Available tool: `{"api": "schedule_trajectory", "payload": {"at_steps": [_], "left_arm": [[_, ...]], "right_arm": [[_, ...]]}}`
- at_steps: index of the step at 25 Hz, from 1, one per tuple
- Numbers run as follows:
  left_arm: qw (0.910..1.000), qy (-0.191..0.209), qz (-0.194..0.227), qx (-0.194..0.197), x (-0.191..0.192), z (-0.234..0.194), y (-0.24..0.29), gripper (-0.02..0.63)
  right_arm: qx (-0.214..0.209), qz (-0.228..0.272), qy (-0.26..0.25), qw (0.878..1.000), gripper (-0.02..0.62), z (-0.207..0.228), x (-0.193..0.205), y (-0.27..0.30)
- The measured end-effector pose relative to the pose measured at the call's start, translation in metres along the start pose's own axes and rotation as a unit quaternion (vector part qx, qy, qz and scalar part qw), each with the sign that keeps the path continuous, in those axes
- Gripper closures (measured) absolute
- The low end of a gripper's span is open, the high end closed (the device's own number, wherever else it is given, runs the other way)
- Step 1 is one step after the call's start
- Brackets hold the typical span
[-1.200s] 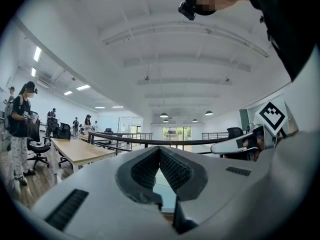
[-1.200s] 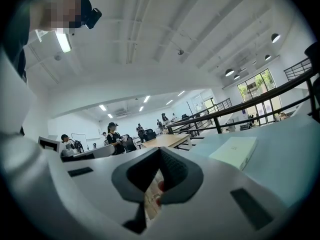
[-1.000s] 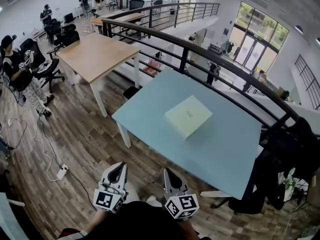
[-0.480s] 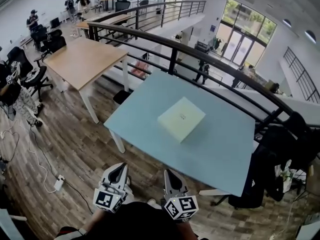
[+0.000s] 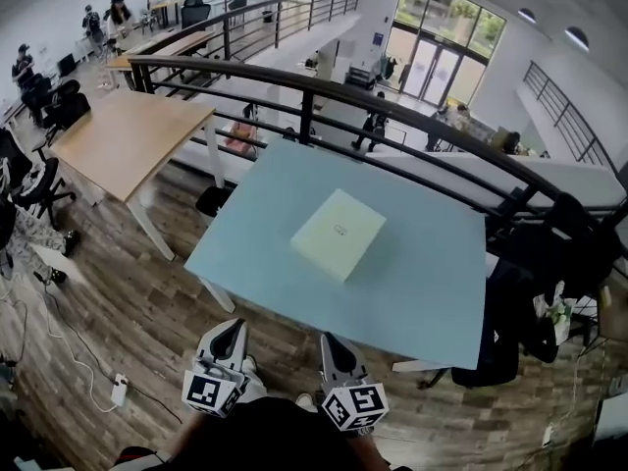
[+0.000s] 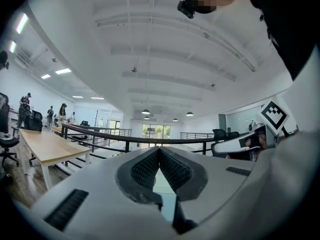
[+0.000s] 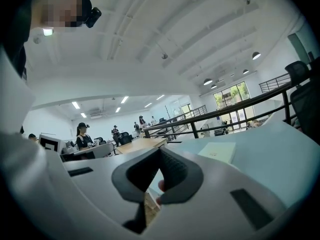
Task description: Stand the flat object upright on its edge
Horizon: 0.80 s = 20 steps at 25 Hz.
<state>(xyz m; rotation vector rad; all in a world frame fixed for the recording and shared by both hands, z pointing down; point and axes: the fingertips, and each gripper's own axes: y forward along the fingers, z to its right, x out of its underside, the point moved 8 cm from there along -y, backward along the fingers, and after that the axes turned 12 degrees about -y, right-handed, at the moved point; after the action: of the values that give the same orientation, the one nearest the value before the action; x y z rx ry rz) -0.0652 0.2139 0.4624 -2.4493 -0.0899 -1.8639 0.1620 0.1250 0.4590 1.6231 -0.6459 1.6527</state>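
The left gripper (image 5: 232, 334) has its jaws pressed together with nothing between them, and the right gripper (image 5: 334, 346) is closed and empty in the same way. The two are held side by side close to the person's body. Both tips stop short of the near edge of the blue table (image 5: 432, 292), with a strip of wooden floor (image 5: 147, 292) between. Ahead of the jaws and well apart from both, the flat object (image 5: 339, 234), a pale square box, lies on its broad face near the middle of the table. It is roughly in line with the right gripper and off to the right of the left one. The right gripper view shows it past the jaws and a little to their right, low and flat on the tabletop; the left gripper view does not show it clearly. By the look of things, the task has not begun: the box is untouched and no edge is lifted. All of it seems left to do: closing the distance, parting the jaws, tipping the box up and settling it on one edge.
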Motion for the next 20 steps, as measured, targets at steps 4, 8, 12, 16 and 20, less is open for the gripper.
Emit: {"api": "schedule_trajectory", "payload": {"at_steps": [4,8,12,16,20], "left_arm": [[0.9996,-0.002,-0.005,0.029,-0.007,-0.016,0.026,0.603],[0.9986,0.002,-0.003,0.052,-0.016,-0.029,0.048,0.603],[0.9972,0.0,-0.016,0.074,-0.015,-0.046,0.066,0.603],[0.9939,-0.01,-0.024,0.108,-0.02,-0.057,0.083,0.603],[0.9895,-0.009,-0.031,0.141,-0.031,-0.07,0.096,0.603]], "right_arm": [[0.03,0.001,0.002,1.0,0.589,0.003,-0.004,0.015],[0.055,0.003,0.003,0.998,0.589,0.005,-0.009,0.027],[0.084,0.003,0.004,0.996,0.589,0.003,-0.012,0.038],[0.127,0.004,0.013,0.992,0.589,0.001,-0.013,0.046],[0.16,0.001,0.02,0.987,0.589,-0.011,-0.013,0.055]]}}
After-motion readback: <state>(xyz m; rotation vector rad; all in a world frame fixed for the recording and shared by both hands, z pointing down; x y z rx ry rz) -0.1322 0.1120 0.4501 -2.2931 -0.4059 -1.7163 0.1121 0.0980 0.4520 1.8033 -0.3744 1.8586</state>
